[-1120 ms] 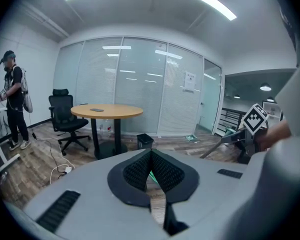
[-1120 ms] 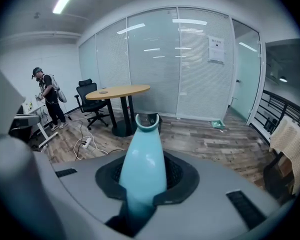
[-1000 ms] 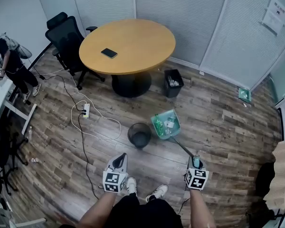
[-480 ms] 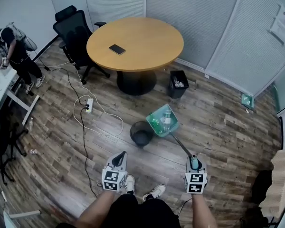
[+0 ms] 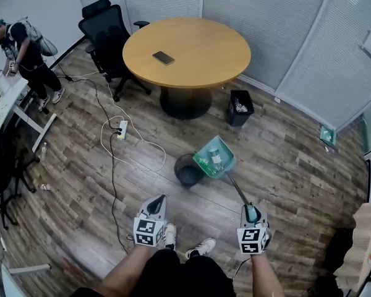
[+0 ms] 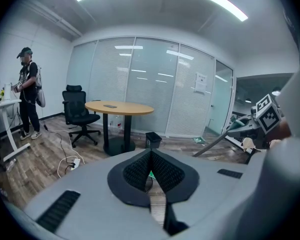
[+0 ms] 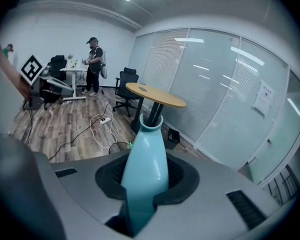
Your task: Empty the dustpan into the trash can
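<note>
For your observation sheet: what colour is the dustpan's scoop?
Teal green. The dustpan shows best in the head view.

Dustpan (image 5: 215, 158) pale teal, handle grip (image 7: 146, 164) the same teal; its contents appear green and clear, too small to be sure. Trash can (image 5: 188, 169) black, as are the far bin (image 5: 240, 108) and chair (image 5: 108, 33); table (image 5: 191, 48) top tan wood, floor (image 5: 284, 159) grey-brown plank grain. Left gripper (image 5: 157, 202) and right gripper (image 5: 252, 210) grey with black pads, cubes carrying black-on-white square markers; power strip (image 5: 122, 129), far left, white.
</note>
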`<action>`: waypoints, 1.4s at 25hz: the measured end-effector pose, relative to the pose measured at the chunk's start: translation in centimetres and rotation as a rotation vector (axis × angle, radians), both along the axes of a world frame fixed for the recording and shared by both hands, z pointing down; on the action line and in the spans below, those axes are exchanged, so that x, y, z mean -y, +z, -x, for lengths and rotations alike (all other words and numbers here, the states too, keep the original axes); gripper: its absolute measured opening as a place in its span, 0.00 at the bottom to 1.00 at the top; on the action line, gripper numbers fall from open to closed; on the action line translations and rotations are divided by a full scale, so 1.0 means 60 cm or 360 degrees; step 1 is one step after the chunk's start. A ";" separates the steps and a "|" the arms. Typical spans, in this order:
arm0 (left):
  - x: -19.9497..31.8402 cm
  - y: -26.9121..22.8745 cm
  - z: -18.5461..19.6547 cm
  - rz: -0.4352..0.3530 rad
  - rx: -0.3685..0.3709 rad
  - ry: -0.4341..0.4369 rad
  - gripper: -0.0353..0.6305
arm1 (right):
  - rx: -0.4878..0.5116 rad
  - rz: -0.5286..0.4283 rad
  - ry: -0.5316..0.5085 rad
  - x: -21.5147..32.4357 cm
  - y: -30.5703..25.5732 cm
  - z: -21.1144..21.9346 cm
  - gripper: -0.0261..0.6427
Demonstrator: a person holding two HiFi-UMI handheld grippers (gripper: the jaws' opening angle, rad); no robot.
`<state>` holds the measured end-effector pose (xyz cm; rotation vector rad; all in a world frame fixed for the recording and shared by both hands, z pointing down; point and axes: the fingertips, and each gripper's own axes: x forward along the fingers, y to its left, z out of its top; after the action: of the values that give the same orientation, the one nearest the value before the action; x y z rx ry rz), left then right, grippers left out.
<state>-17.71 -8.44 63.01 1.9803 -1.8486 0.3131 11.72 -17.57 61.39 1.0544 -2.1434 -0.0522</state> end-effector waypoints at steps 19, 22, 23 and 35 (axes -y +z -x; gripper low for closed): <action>-0.002 0.012 0.015 0.0020 -0.0027 0.0019 0.07 | -0.0576 -0.0337 -0.0766 -0.046 0.006 0.118 0.19; -0.006 0.015 0.025 0.0022 -0.0027 0.0020 0.07 | -0.0695 -0.0397 -0.0930 -0.064 0.015 0.137 0.19; -0.008 0.016 0.029 0.0023 -0.0026 0.0019 0.07 | -0.0733 -0.0416 -0.0989 -0.070 0.018 0.145 0.19; -0.048 0.020 0.054 0.0025 -0.0059 -0.0002 0.07 | -0.1143 -0.0624 -0.1638 -0.161 0.067 0.218 0.19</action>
<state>-20.96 -5.59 64.22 1.9610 -1.8192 0.2879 -1.37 -7.90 65.39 -0.0342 -1.7783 -1.1706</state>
